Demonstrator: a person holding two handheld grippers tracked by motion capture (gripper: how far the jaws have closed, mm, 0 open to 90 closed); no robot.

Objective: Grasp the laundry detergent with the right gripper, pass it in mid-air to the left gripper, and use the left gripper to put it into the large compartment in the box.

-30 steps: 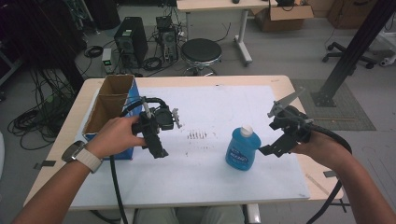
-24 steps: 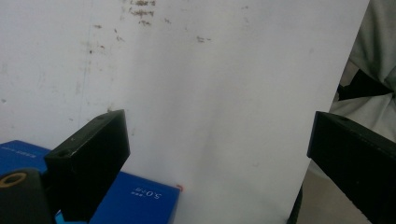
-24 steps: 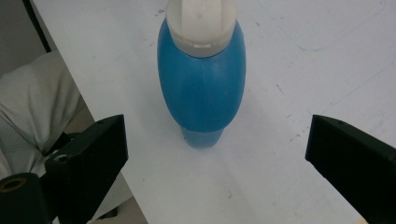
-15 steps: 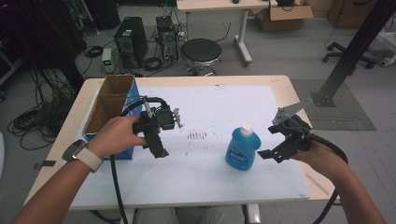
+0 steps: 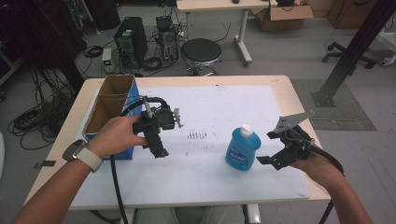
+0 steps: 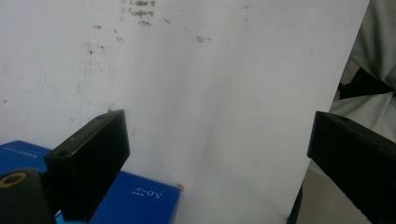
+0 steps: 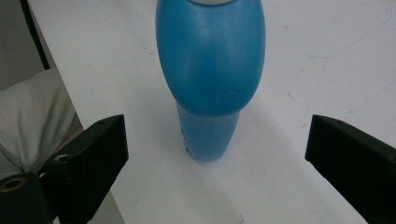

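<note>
The blue bottle (image 5: 242,149) with its white cap stands upright on the white sheet (image 5: 224,186) covering the counter (image 5: 299,93), and every place here is taken from it. Just to its right the right gripper (image 5: 273,148) hovers with its 2 fingers (image 7: 88,154) spread wide and empty, aimed at the bottle's body, probably lined up for a side grasp. Well to the bottle's left, the left gripper (image 5: 156,144) hangs beside the open cardboard box (image 5: 109,105), fingers released and empty, likely kept clear.
</note>
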